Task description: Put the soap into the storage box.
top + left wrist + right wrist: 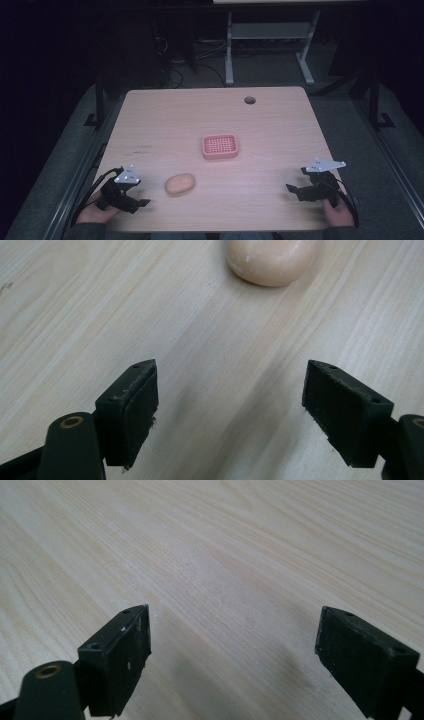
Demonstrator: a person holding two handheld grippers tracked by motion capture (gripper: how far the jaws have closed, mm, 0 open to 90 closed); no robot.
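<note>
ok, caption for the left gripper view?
Open left tongs hover over the wooden table, aimed at a peach soap bar ahead.

Soap bar (180, 184): one pale peach, rounded oval piece with a smooth matte surface, lying flat on the wooden table (210, 115), long axis tilted slightly up toward 2 o'clock. In the high view it sits in the near left part of the tabletop, at about 7 o'clock from the pink soap dish (219, 146) and well apart from it. The left gripper view shows its lower edge (272, 262) at 12 o'clock, with a few faint white specks. It rests free, touching only the table.
</note>
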